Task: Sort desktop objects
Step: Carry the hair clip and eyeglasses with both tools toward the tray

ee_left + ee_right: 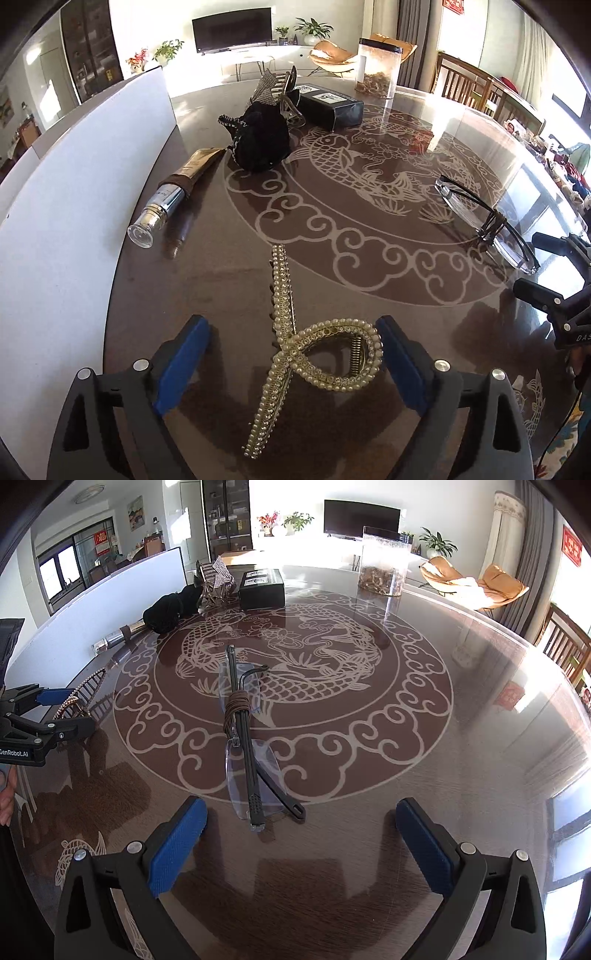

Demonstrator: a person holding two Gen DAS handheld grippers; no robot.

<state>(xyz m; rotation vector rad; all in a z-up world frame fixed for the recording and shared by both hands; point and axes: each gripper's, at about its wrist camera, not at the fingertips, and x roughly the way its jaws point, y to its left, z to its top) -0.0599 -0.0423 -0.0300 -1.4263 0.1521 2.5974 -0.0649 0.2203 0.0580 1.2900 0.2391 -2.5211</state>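
The pearl hair clip (295,354) lies on the counter (369,266) between the left tool's (291,365) parted pads, unheld. Beyond the clip lie a tube (173,192) and black cloth (260,142). The right tool (299,834) stands apart just short of folded glasses (245,738). Advice: centre the clip's looped end before squeezing.

white board (74,206) blocks left, table (461,775) right side open

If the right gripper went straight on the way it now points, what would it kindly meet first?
Most likely the folded glasses, lying on the table just ahead of the open right gripper; depth is hard to judge, so it might touch the table first.
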